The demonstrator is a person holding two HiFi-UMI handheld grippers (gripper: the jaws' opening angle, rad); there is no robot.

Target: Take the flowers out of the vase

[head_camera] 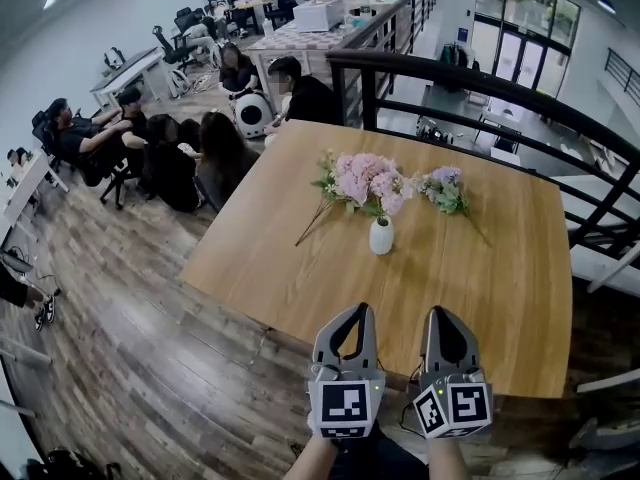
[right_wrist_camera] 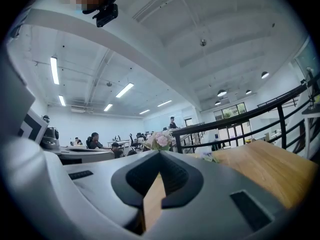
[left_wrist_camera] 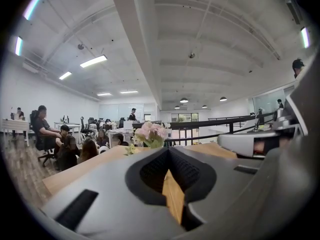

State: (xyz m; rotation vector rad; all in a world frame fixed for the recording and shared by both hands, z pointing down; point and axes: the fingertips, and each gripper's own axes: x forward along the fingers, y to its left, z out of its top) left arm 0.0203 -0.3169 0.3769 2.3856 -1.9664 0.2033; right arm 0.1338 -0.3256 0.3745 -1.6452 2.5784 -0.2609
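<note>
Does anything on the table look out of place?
Two flowers lie loose on the table: a long-stemmed one left of the white vase, a purple one right of it. The vase stands upright with pink flowers in it.

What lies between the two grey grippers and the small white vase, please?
Nothing: the head view shows only bare light wooden tabletop between the left gripper, the right gripper and the small white vase.

You've got bright, even light from ceiling strips [left_wrist_camera: 93, 61] & windows [head_camera: 520, 28]; soft shadows. Both gripper views fisheye w/ dark corners, near foreground blurry.
</note>
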